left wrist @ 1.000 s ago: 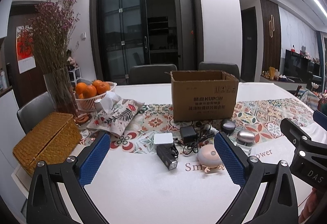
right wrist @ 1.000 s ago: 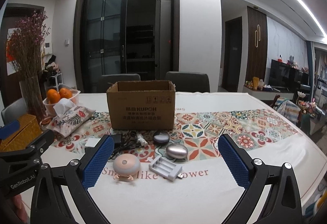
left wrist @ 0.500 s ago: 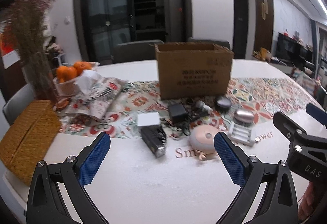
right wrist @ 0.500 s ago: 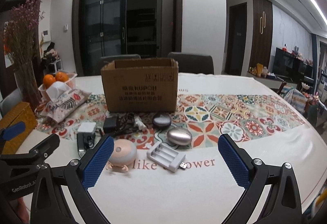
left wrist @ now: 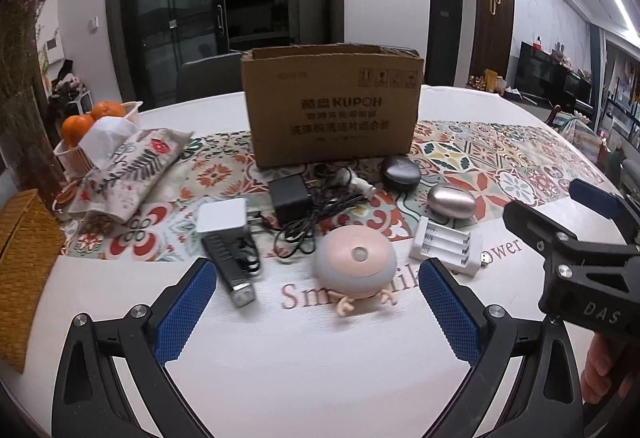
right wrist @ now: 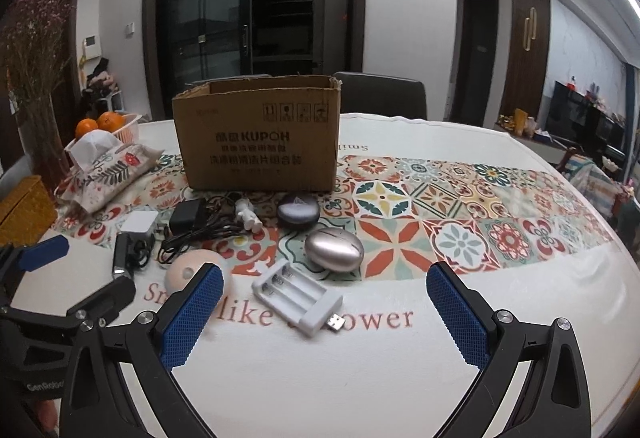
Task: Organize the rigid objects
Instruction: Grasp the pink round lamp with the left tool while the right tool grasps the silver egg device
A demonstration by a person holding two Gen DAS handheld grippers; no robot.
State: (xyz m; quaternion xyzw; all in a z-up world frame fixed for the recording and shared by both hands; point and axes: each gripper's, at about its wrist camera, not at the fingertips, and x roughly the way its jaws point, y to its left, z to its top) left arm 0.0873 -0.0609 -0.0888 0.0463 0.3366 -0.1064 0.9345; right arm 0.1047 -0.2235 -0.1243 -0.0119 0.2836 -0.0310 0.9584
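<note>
I have both tools hanging just above the table point(left wrist: 304, 366) with nothing gripped: the left gripper point(left wrist: 318, 302) has its jaws spread wide, and the right gripper point(right wrist: 325, 312) is released the same way. The clutter lies ahead of both sets of jaws, bunched in front of the cardboard box point(left wrist: 334, 106), which stands open-topped behind it, so I judge it to be the bin for all of this. Between my left jaws, just beyond the tips, sits the pink dome gadget point(left wrist: 355, 265) with its small feet toward me; near the left fingertip lies the black flashlight point(left wrist: 234, 265), with the white adapter point(left wrist: 222, 215) behind it. The white battery charger point(right wrist: 297, 291) lies between my right jaws, USB plug pointing right, with the silver egg-shaped case point(right wrist: 334, 250) just beyond and the dark round case point(right wrist: 298, 215) farther on. The black power brick point(left wrist: 289, 197) trails its cable loosely, which could snag. The box reads "KUPOH" above Chinese lines I cannot make out; the tablecloth shows "like" and "ower"; the tool bodies carry "DAS" and "GenRobo".
</note>
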